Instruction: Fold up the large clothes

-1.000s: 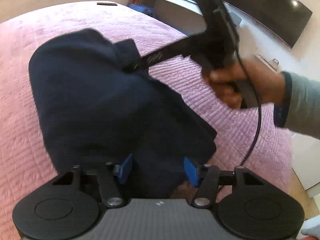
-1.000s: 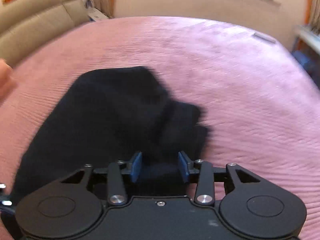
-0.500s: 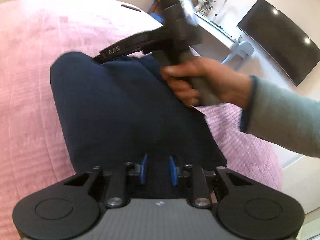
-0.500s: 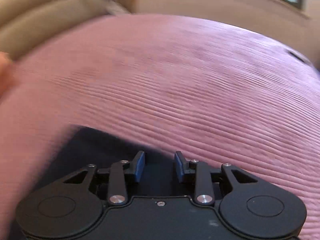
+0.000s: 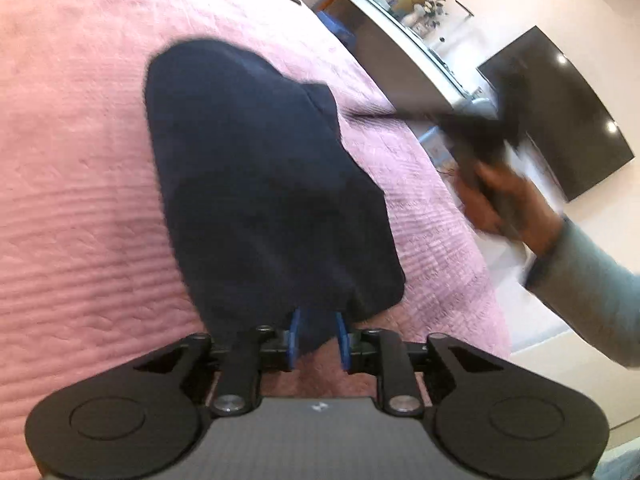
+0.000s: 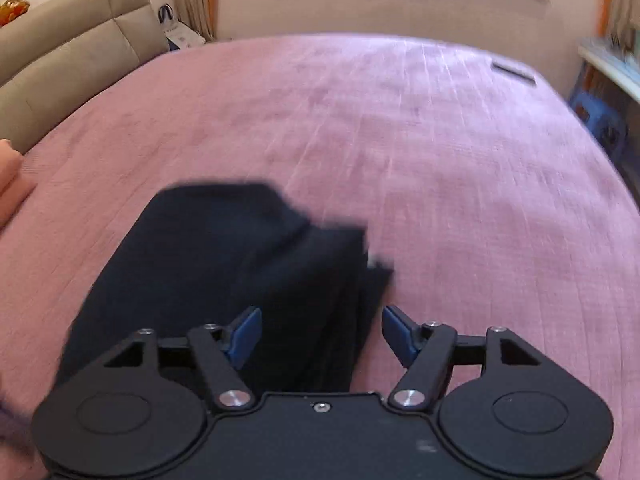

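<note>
A dark navy garment (image 5: 256,184) lies folded on the pink bedspread (image 5: 72,200). My left gripper (image 5: 317,334) is shut on the garment's near edge, with cloth between the blue pads. In the right wrist view the same garment (image 6: 224,256) lies folded in front of my right gripper (image 6: 322,336), whose blue fingers (image 6: 244,334) stand wide apart and hold nothing, just above the cloth's near end. The right gripper also shows blurred in the left wrist view (image 5: 480,136), held in a hand off the bed's right side.
A padded beige headboard (image 6: 60,64) is at the left. A white shelf (image 5: 404,28) and a wall television (image 5: 560,120) stand past the bed's edge. A small dark object (image 6: 514,72) lies on the far bedspread. A blue stool (image 6: 600,116) is at the right.
My right gripper has let go of the garment, opened wide and pulled back off the cloth to the right. My left gripper stays shut on the near edge.
</note>
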The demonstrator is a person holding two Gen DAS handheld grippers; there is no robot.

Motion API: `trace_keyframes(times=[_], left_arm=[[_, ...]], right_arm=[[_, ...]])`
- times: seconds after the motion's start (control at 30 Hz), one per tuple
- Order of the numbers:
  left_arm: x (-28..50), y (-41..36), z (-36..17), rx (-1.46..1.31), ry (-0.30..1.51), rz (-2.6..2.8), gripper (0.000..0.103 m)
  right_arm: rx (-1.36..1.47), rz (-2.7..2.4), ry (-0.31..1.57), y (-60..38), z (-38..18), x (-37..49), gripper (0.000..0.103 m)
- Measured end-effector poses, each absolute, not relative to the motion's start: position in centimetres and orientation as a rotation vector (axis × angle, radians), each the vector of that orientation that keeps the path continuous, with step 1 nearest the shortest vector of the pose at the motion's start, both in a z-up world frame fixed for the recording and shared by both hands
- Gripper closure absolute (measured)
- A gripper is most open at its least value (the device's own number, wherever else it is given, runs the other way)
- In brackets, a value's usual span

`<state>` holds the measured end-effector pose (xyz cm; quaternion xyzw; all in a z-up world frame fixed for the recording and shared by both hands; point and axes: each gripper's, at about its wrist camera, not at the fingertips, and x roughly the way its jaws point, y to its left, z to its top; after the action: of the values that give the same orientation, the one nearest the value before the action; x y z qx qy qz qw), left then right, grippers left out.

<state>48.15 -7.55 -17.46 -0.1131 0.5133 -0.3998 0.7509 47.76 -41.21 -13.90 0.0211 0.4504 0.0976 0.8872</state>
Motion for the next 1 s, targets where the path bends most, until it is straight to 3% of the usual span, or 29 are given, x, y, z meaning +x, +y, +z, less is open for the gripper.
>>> trace_keyframes(times=[0.07, 0.13, 0.17, 0.3, 0.4, 0.5, 0.53, 1.0], left_arm=[[48.5, -7.3, -16.3, -0.219, 1.094, -0.839, 0.069], [49.2, -7.0, -15.7, -0.224, 1.056, -0.781, 0.052], [49.4, -7.0, -15.6, -0.242, 1.037, -0.751, 0.049], [50.8, -7.2, -16.8, -0.267, 1.012, -0.653, 0.047], [51.4, -8.3, -17.8, -0.228, 1.013, -0.615, 0.036], [51.6, -9.1, -19.2, -0.205, 1.029, -0.579, 0.035], [51.8, -9.3, -19.8, -0.208, 1.040, -0.575, 0.034], [55.5, -8.2, -23.9, -0.471, 1.110, -0.672, 0.017]], right_arm=[[0.172, 0.210, 0.999, -41.8, -13.9, 45.2, 0.023], [0.319, 0.187, 1.040, -42.0, -14.3, 42.9, 0.022], [0.356, 0.174, 1.045, -41.8, -14.8, 42.1, 0.022], [0.308, 0.085, 1.071, -39.5, -17.2, 41.0, 0.022], [0.198, -0.014, 1.103, -39.1, -19.9, 40.8, 0.021], [0.296, -0.018, 1.122, -41.0, -21.4, 40.5, 0.015], [0.326, 0.000, 1.119, -41.5, -21.4, 40.5, 0.009], [0.437, 0.258, 1.128, -43.8, -21.4, 43.6, 0.004]])
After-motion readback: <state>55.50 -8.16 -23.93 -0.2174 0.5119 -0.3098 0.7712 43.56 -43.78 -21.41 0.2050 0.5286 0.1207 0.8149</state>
